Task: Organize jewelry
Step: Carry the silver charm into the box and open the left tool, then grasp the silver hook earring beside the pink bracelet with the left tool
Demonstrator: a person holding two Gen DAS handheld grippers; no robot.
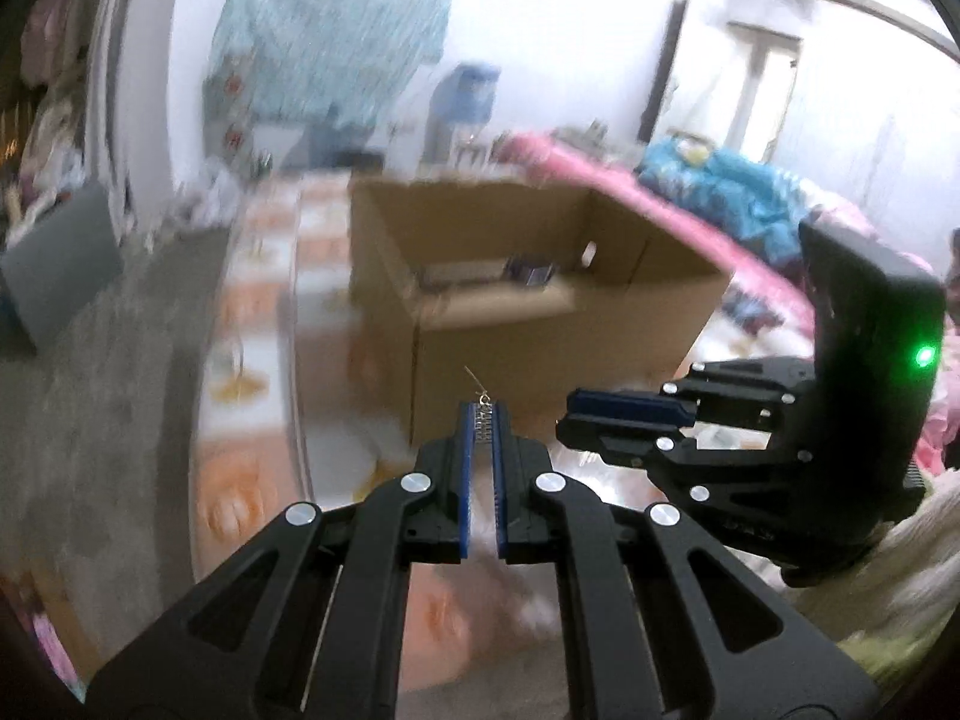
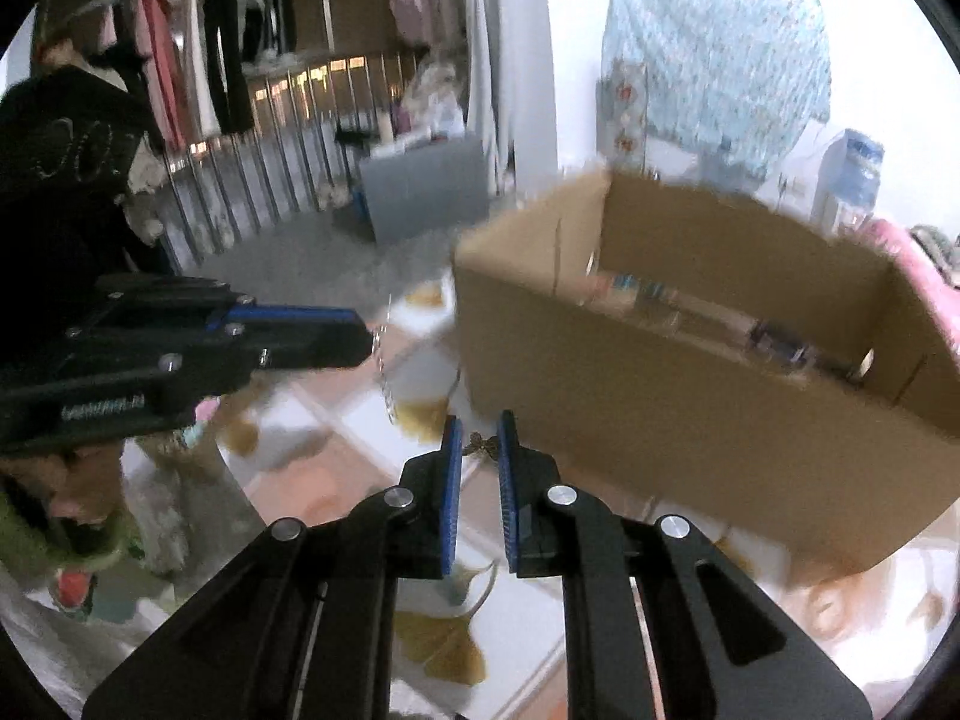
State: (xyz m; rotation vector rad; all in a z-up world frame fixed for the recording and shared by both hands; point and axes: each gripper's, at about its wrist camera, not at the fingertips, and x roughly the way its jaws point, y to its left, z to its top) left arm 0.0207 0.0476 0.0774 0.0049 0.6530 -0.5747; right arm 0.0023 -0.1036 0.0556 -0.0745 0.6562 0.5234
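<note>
My left gripper (image 1: 483, 420) is shut on a small silver earring (image 1: 482, 414) pinched between its blue pads, with a thin hook wire sticking up from the tips. In the right wrist view the left gripper (image 2: 366, 339) enters from the left with a silver chain (image 2: 384, 372) hanging from its tip. My right gripper (image 2: 480, 441) is nearly closed around a small bronze jewelry piece (image 2: 483, 445) at its tips. It shows in the left wrist view (image 1: 570, 420) at right, close beside the left gripper.
An open cardboard box (image 1: 540, 294) stands just beyond both grippers, with small items inside; it also shows in the right wrist view (image 2: 690, 360). The surface has an orange-and-white leaf-pattern cloth (image 2: 432, 630). A pink bed (image 1: 660, 204) lies right; a clothes rack (image 2: 210, 60) stands far left.
</note>
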